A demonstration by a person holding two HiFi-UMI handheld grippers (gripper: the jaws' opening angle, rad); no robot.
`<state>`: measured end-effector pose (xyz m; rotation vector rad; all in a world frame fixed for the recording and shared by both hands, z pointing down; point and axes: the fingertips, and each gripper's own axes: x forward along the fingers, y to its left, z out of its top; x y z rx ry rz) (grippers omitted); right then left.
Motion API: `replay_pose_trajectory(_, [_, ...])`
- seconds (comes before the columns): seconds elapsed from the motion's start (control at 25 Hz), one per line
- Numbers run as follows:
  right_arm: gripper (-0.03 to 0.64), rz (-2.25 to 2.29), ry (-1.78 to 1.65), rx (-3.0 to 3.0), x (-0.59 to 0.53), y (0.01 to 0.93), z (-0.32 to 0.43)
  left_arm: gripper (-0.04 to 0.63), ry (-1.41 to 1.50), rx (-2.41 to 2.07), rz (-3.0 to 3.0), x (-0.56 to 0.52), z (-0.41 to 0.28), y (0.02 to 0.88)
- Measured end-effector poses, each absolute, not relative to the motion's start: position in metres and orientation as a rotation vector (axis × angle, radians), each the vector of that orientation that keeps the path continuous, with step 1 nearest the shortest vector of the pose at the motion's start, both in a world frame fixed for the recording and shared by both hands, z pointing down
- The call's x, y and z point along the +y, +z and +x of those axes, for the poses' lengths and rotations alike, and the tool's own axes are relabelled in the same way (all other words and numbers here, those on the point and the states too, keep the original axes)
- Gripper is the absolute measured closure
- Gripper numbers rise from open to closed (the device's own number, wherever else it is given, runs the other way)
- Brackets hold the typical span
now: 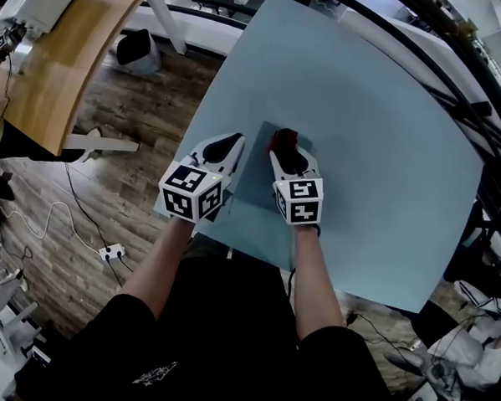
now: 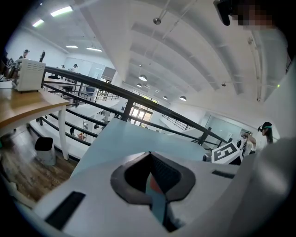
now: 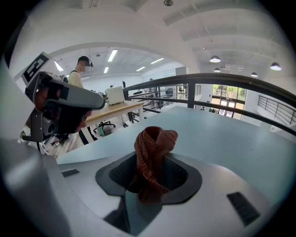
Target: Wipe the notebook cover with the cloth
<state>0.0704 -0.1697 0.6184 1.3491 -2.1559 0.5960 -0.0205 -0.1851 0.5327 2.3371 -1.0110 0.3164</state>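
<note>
Forearms of the person in a black shirt led to both grippers at the near edge of the pale blue table [image 1: 378, 160]. The left gripper [image 1: 233, 143] had its jaws pressed together on nothing, with only a thin sliver of blue and red showing through the slit in the left gripper view, and its tips lay at the left edge of the notebook [image 1: 253, 179]; whether they touched the cover could not be told. The grey-blue notebook lay flat by the table's near edge, between the two grippers. The right gripper [image 1: 288, 155] stood over the notebook, pinching the bunched red-brown cloth [image 1: 285, 139], which stuck up past its tips. Beyond the table's left edge, on the wood floor, stood a black bin [image 1: 139, 49] and a wooden desk [image 1: 48, 67]; a dark railing [image 1: 443, 46] ran past the far right corner.
</note>
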Motion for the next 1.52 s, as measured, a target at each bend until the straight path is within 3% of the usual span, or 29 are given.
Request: replay_pose_trajectory(1.52, [0.462, 1.5, 0.631, -2.095, -0.12, 0.612, 0.141, 0.589, 0.338, -0.867, 2.39, -0.164, 0.019, 0.531])
